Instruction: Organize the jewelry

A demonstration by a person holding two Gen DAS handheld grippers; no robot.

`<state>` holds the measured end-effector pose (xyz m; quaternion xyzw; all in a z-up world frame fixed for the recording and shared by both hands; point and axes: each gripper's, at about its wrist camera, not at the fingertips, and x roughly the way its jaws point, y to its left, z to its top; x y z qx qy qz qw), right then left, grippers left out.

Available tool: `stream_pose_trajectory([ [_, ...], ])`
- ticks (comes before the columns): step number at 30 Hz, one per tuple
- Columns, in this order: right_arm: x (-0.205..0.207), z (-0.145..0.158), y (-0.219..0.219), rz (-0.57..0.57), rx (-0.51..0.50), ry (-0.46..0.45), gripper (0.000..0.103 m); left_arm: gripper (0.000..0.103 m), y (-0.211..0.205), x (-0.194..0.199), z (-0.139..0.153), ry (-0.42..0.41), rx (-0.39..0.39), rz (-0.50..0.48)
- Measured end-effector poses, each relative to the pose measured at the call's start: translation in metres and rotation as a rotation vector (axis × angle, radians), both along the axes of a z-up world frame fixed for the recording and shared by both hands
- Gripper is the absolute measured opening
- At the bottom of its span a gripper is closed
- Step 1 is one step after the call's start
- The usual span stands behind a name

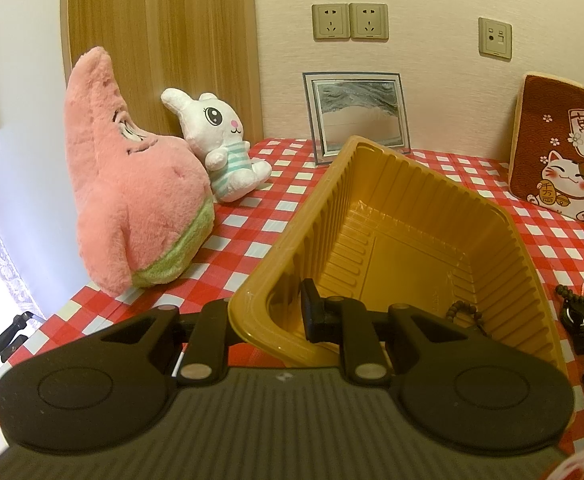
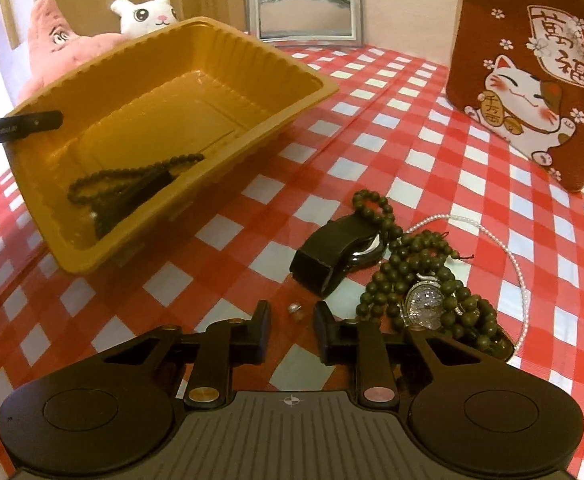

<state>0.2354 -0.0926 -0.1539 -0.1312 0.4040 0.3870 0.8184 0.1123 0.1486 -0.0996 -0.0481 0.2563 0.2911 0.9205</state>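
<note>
My left gripper (image 1: 266, 320) is shut on the near wall of the yellow plastic tray (image 1: 403, 200), one finger inside and one outside, and the tray is tipped up. A dark bead string with a tassel (image 2: 132, 184) lies in the tray (image 2: 252, 60); it shows near the corner as dark beads (image 1: 461, 314) in the left wrist view. My right gripper (image 2: 293, 316) hovers open over the cloth. A small silver ring (image 2: 295, 307) lies between its fingertips, clear of both pads. Right of it is a pile: green beads (image 2: 387, 284), a crystal pendant (image 2: 423, 304), a pearl strand (image 2: 517, 264) and a black watch (image 2: 331, 256).
The table has a red-and-white checked cloth (image 2: 391, 120). A pink star plush (image 1: 132, 184) and a white rabbit plush (image 1: 220, 148) stand at the back left. A picture frame (image 1: 355, 108) leans on the wall, and a red cat cushion (image 2: 531, 68) stands at the back right.
</note>
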Motion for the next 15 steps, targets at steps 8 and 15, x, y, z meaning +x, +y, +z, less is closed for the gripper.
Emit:
stream_pose_trajectory([
  [8,0.0043,0.001,0.0052,-0.037,-0.009,-0.007,0.024,0.017,-0.0001,-0.0001,0.0,0.0,-0.001,0.001],
  [15,0.0033,0.0005,0.0074,-0.054,-0.036,-0.026,0.01,0.018,0.0012,-0.0002,0.0008,0.001,-0.002,0.0],
])
